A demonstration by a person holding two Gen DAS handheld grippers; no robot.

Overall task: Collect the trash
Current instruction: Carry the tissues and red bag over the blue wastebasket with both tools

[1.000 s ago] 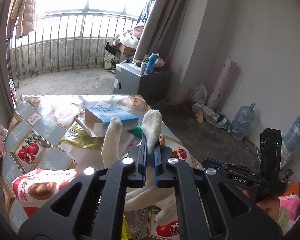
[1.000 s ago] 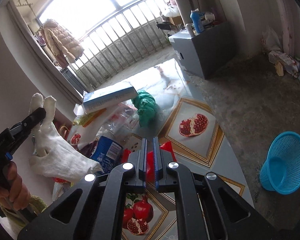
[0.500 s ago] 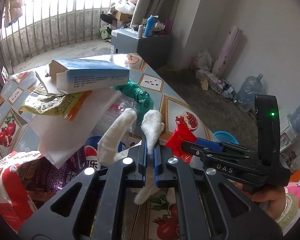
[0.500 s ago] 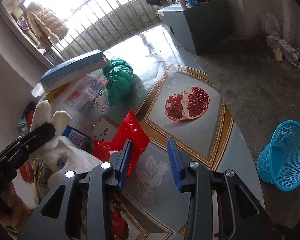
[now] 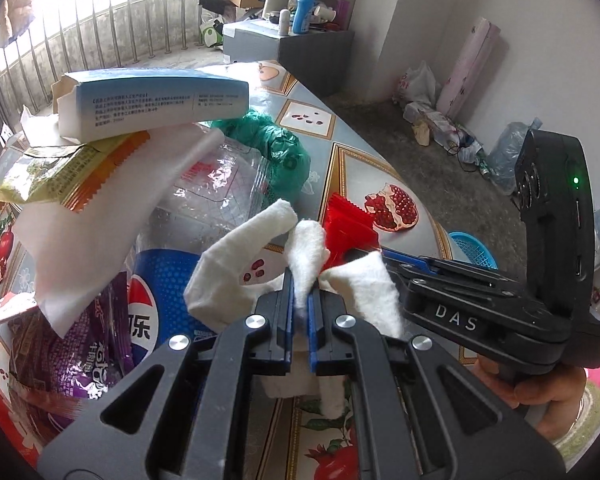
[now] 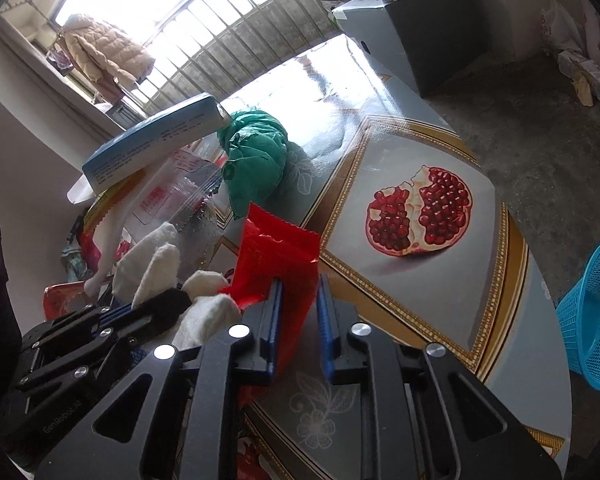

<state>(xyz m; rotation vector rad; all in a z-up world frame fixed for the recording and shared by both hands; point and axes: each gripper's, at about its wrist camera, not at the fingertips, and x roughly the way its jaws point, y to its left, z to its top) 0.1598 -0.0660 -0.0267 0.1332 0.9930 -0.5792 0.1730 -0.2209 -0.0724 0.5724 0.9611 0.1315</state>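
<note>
A loose heap is seen at left on the glossy pomegranate-print tabletop (image 6: 440, 300): blue carton (image 5: 152, 102) on top, clear crinkled plastic and crumpled green bag (image 6: 256, 152) beside it. The left gripper (image 5: 299, 304) is clamped on a fuzzy white glove (image 5: 236, 264). The right gripper (image 6: 299, 304) is closing around a red foil wrapper (image 6: 276, 252). A blue mesh basket (image 6: 592, 320) stands on the floor at right.
</note>
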